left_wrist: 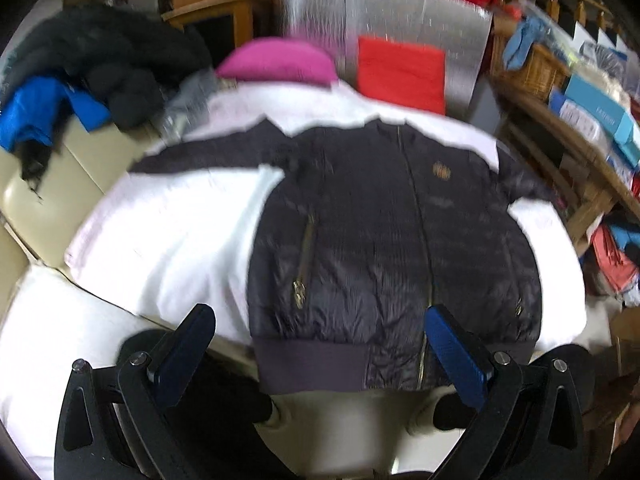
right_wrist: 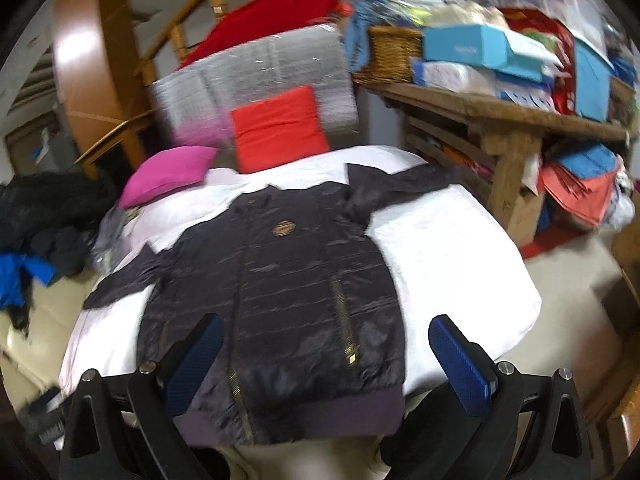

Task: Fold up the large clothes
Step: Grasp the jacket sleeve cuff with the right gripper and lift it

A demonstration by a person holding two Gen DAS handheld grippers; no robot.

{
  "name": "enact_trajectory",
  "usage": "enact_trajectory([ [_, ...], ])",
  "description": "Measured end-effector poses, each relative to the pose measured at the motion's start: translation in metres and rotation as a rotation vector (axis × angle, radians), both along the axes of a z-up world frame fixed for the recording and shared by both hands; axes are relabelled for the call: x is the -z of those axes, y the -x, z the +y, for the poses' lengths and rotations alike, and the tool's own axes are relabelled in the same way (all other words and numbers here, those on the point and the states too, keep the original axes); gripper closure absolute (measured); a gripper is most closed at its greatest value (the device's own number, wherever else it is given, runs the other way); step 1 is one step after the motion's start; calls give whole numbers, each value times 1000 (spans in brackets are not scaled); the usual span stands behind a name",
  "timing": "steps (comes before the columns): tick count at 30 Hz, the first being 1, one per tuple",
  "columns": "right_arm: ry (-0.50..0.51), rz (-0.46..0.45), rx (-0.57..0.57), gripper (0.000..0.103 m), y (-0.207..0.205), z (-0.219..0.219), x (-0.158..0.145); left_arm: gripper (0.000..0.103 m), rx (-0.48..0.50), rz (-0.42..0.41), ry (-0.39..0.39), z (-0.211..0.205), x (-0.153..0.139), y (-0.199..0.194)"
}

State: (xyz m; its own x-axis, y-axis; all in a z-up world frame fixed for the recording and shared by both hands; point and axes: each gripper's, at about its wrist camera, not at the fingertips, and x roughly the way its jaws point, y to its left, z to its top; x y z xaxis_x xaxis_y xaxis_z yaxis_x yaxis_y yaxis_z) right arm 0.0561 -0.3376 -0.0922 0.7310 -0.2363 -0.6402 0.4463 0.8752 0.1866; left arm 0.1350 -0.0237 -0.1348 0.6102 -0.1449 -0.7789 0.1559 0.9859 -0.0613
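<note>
Blue-padded fingers (left_wrist: 456,354) of the left hand-held gripper (left_wrist: 320,344) are seen spread wide and empty above the ribbed hem of the dark jacket (left_wrist: 384,240), and the right hand-held gripper (right_wrist: 326,364) is held equally wide, nothing clamped. The jacket is laid flat, zipped, sleeves spread, on a white sheet (right_wrist: 448,248) near a pink cushion (right_wrist: 168,178) and a red cushion (right_wrist: 278,130). Trouble is judged likely if the slick quilted shell is pinched thinly: it could slip, or the sheet could be caught with it and dragged.

One dark jacket (right_wrist: 280,280), one pink cushion (right_wrist: 168,176), one red cushion (right_wrist: 280,128).
</note>
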Motion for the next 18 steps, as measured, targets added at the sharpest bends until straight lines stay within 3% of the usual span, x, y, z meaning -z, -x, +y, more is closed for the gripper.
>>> enact_trajectory([
  [3, -6, 30, 36, 0, -25, -27, 10, 0, 22, 28, -21, -12, 10, -16],
  [9, -64, 30, 26, 0, -80, -83, 29, 0, 44, -17, -74, -31, 15, -73],
  [13, -255, -15, 41, 0, -121, -149, 55, 0, 22, -77, -128, -46, 24, -126],
  [18, -512, -110, 125, 0, -165, -234, 100, 0, -21, -96, -115, -66, 42, -191],
])
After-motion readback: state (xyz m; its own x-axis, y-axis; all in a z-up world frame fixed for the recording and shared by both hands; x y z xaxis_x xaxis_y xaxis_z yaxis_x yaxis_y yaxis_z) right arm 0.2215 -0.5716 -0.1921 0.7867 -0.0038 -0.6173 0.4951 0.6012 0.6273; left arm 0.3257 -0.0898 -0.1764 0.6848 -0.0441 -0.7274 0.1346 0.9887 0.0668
